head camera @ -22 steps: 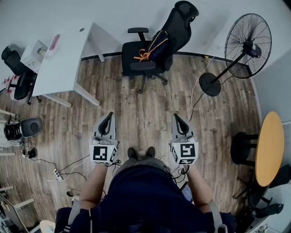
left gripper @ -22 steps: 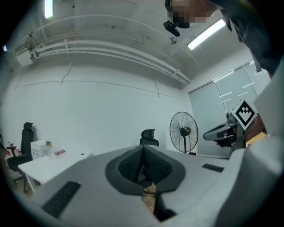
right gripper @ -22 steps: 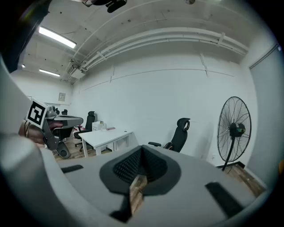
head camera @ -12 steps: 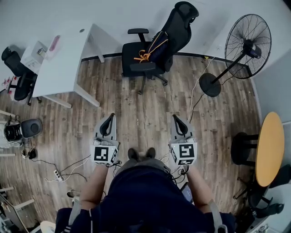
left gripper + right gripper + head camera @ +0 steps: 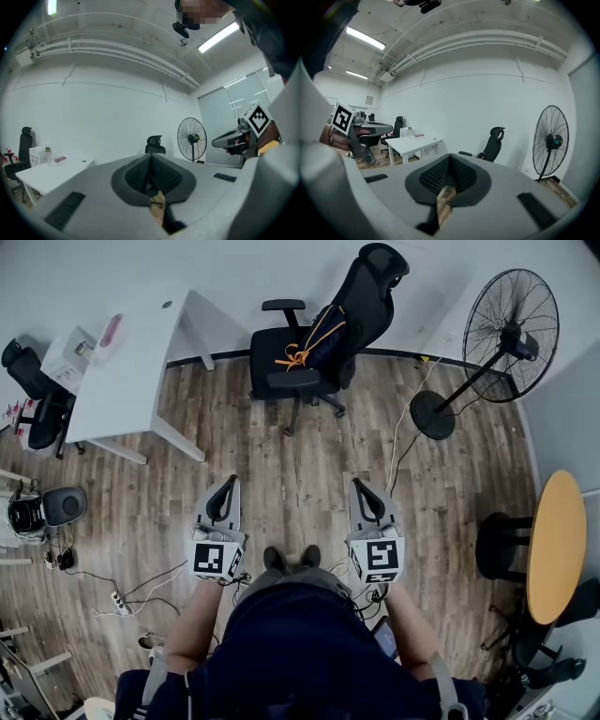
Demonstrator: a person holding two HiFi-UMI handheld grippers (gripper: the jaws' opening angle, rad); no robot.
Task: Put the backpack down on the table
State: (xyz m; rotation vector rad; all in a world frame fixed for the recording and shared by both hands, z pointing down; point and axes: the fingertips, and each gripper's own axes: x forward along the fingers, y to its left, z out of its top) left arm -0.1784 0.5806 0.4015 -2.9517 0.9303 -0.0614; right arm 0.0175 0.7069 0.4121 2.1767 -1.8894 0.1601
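The backpack (image 5: 325,337), dark with orange straps, lies on the seat of a black office chair (image 5: 375,282) near the far wall. The white table (image 5: 131,371) stands to the chair's left. I hold both grippers at waist height over the wooden floor, far short of the chair. My left gripper (image 5: 225,486) is shut with nothing in it, its jaws meeting in the left gripper view (image 5: 151,157). My right gripper (image 5: 359,487) is also shut and empty, its pads together in the right gripper view (image 5: 450,159). The chair (image 5: 493,143) and table (image 5: 415,143) show ahead there.
A standing fan (image 5: 511,329) is at the back right, its cord trailing across the floor. A round wooden table (image 5: 555,545) and a dark stool (image 5: 497,542) stand at the right. A white box (image 5: 70,354) sits on the table's left end. A power strip and cables (image 5: 117,596) lie at the left.
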